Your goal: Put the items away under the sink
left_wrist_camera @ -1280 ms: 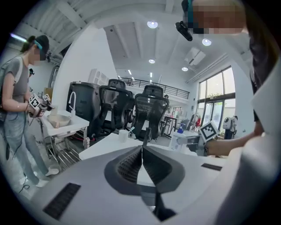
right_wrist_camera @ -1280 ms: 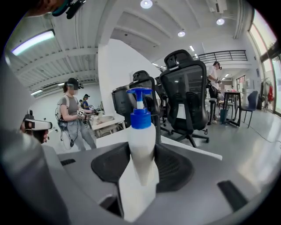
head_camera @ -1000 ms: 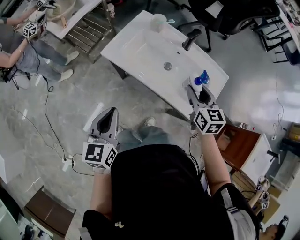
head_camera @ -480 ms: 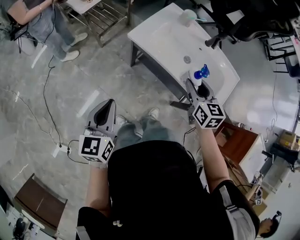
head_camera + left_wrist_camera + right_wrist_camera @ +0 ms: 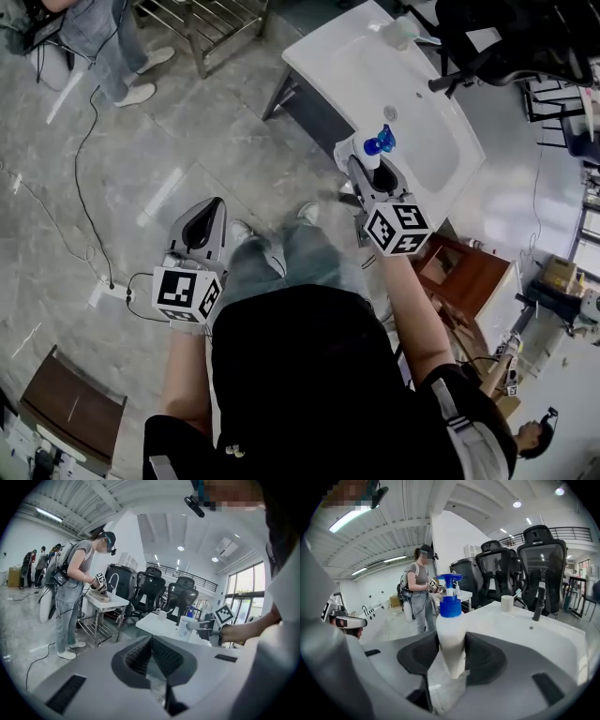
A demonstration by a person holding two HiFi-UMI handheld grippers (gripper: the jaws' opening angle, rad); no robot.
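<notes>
A white pump bottle with a blue pump head stands upright between the jaws of my right gripper, which is shut on its body. In the head view the bottle hangs just off the front edge of the white sink basin. A black faucet and a white cup stand at the basin's far side. My left gripper hangs lower left over the floor. Its jaws are shut with nothing between them.
A brown wooden cabinet stands open to the right of the sink. Black office chairs sit behind it. A person works at a metal-frame table to the left. A cable runs over the grey floor.
My right gripper has carried the bottle from above the basin's near corner to just off its front edge. The head view has swung, and the left gripper has barely moved.
</notes>
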